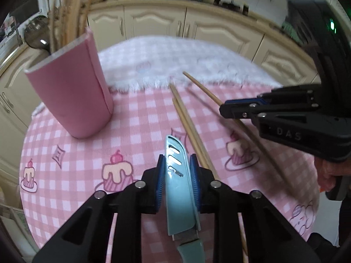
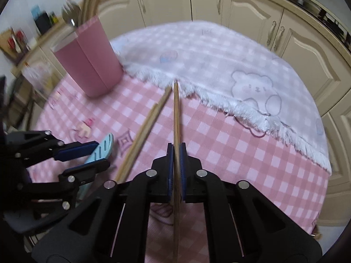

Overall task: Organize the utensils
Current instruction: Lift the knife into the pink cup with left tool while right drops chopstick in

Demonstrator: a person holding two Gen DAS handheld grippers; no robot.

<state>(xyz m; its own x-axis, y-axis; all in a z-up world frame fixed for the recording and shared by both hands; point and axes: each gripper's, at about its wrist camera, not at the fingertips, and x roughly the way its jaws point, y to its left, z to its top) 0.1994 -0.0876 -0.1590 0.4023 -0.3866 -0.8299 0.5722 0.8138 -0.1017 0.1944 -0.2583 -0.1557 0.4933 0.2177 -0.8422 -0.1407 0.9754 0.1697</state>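
A teal knife in its sheath (image 1: 177, 175) sits between the blue pads of my left gripper (image 1: 176, 168), which is shut on it just above the pink checked tablecloth (image 1: 136, 127). The right wrist view shows the same left gripper (image 2: 99, 155) holding the knife (image 2: 106, 143). My right gripper (image 2: 176, 151) is shut on one wooden chopstick (image 2: 176, 114) that points away from it; in the left wrist view that gripper (image 1: 221, 109) holds the chopstick (image 1: 200, 86) off the cloth. Two more chopsticks (image 1: 188, 127) (image 2: 144, 131) lie together on the table. A pink holder (image 1: 74, 92) (image 2: 92, 61) stands at the back left.
The holder contains several chopsticks (image 1: 65, 15) and a metal ladle (image 2: 71, 13). A white fringed cloth (image 2: 219, 65) covers the far half of the round table. Cream cabinets (image 1: 153, 24) ring the table. A hand (image 1: 326, 175) grips the right tool.
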